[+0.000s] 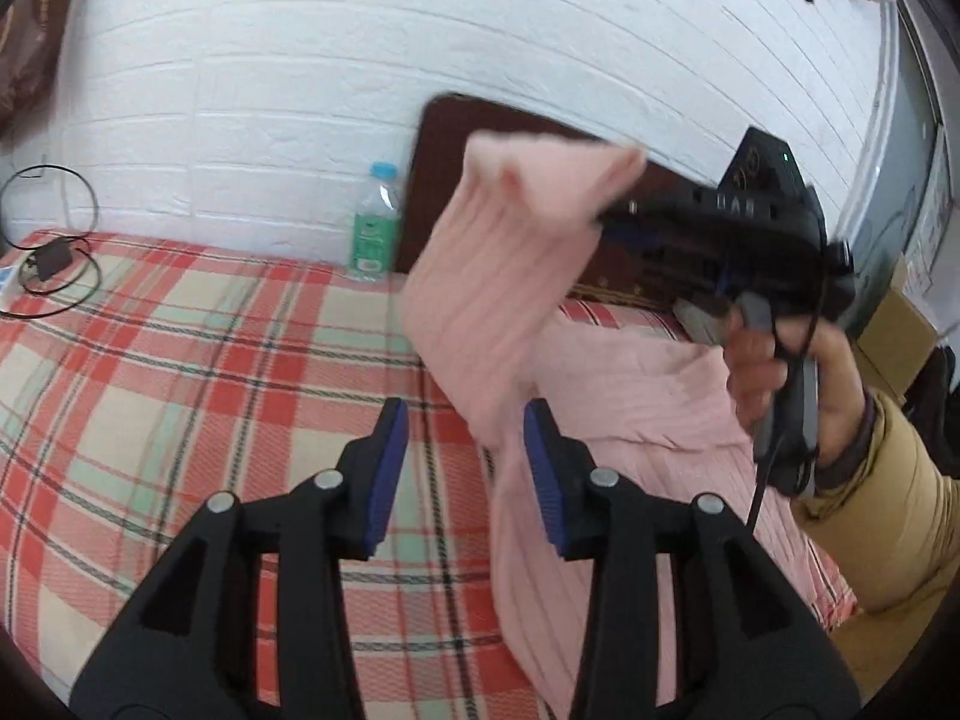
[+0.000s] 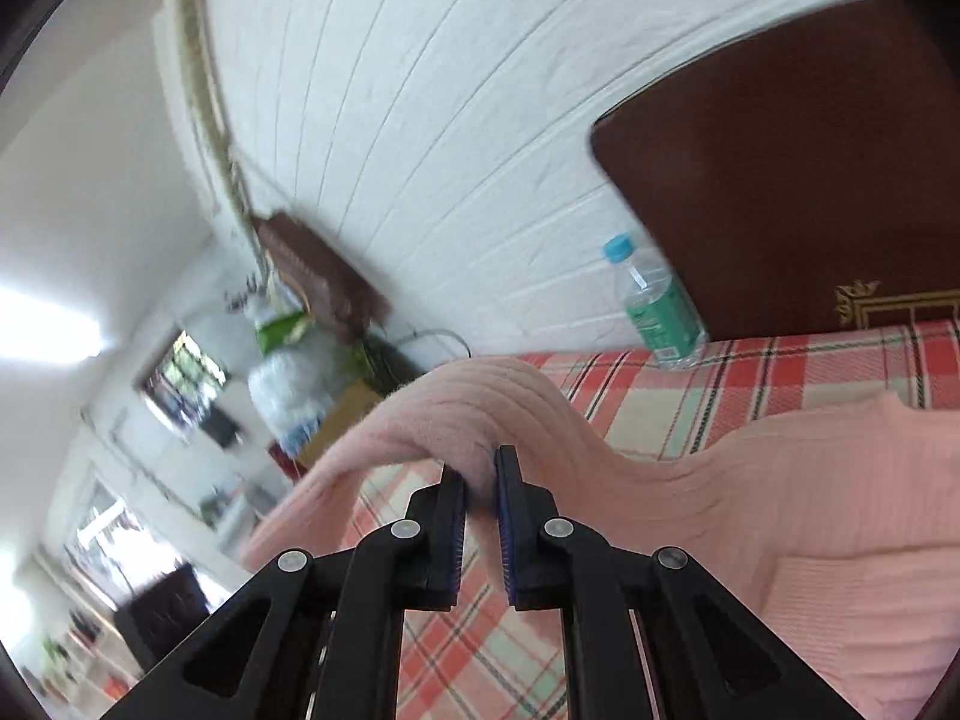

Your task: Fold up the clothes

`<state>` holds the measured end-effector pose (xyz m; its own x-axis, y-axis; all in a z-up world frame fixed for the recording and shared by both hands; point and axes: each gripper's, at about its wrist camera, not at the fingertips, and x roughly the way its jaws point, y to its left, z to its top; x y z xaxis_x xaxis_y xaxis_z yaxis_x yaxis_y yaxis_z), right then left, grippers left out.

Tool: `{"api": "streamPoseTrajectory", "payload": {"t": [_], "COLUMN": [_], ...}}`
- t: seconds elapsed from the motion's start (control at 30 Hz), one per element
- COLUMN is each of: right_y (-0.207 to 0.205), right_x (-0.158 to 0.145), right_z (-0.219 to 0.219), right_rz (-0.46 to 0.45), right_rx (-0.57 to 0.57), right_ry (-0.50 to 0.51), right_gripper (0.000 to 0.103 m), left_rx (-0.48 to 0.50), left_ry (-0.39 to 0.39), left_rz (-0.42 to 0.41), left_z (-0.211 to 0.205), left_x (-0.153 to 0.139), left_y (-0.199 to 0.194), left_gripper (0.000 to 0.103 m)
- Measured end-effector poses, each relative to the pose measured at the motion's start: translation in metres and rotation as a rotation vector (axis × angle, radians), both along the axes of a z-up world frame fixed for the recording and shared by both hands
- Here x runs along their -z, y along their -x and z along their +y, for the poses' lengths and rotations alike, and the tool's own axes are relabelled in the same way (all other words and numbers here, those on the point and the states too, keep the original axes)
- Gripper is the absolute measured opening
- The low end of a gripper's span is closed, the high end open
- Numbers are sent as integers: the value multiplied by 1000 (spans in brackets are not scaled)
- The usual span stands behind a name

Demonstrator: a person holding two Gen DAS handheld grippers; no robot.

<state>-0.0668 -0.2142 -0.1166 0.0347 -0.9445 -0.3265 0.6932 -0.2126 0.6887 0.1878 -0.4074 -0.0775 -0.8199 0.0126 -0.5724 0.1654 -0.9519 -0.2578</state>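
Wall (image 1: 270,60): white brick pattern, seen along the far side of the bed in both views.
Bed (image 1: 150,360): covered with a red, cream and green checked sheet; the lower part of both views is filled by it.
Headboard (image 2: 780,180): dark brown, stood against the wall at the far right end of the bed.
Sweater (image 1: 630,384): pink ribbed knit, spread on the right part of the bed; one sleeve (image 1: 480,276) is lifted up off the sheet, blurred in the left wrist view.
Right gripper (image 2: 480,480): jaws nearly closed, the pink sleeve end pinched between the blue pads and draped over the tips; it is seen in the left wrist view raised at the far right, held by a hand (image 1: 780,372) in a tan jacket cuff.
Left gripper (image 1: 465,462): jaws set wide apart, nothing gripped; the hanging sleeve is seen just in front of its right finger.
Bottle (image 1: 375,222): clear plastic, blue cap, green label, stood at the wall just left of the headboard.
Cable (image 1: 48,252): black, coiled at the far left corner of the bed.
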Motion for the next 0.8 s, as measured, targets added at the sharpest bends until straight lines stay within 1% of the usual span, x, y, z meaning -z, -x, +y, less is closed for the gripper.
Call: {"api": "streamPoseTrajectory", "payload": {"t": [0.03,0.07,0.13,0.2,0.23,0.27,0.3,0.4,0.43,0.47,0.53,0.6,0.63,0.7,0.73,0.77,0.8], "right_y": [16,23,33,40,43,46,47,45,43,42,40,39,39,45,47,49,50], "right_x": [-4,0,18,42,55,72,86,124,130,130,128,123,120,120,121,122,119], "right_z": [11,27,56,82,95,107,114,131,135,138,143,148,150,154,158,161,164], "right_rz": [-67,-85,-99,-127,-143,-186,-209,-260,-277,-272,-260,-234,-220,-238,-222,-204,-172], "right_rx": [30,57,117,170,203,219,229,226,214,210,202,228,241,279,305,332,351], "right_ry": [37,44,2,-55,-87,-113,-155,-277,-280,-268,-240,-224,-216,-213,-227,-243,-256], "right_gripper": [9,9,9,9,10,10,11,13,14,16,25,44,45,45,44,36,21], "left_rx": [41,80,155,217,238,251,257,205,184,155,114,80,62,27,15,8,2], "left_ry": [-5,-9,-16,-5,5,-4,-18,-98,-124,-156,-196,-228,-242,-263,-273,-283,-293], "left_rz": [-29,-58,-115,-149,-163,-181,-198,-234,-236,-240,-245,-238,-235,-233,-234,-234,-235], "left_z": [13,25,50,73,83,88,91,78,72,64,49,36,29,18,13,11,8], "left_x": [10,20,40,55,61,68,74,90,93,97,102,102,103,106,108,109,110], "left_y": [9,21,45,64,73,83,92,112,115,117,117,115,114,114,114,113,111], "left_gripper": [42,42,42,42,42,42,42,41,41,41,41,41,42,41,41,41,41]}}
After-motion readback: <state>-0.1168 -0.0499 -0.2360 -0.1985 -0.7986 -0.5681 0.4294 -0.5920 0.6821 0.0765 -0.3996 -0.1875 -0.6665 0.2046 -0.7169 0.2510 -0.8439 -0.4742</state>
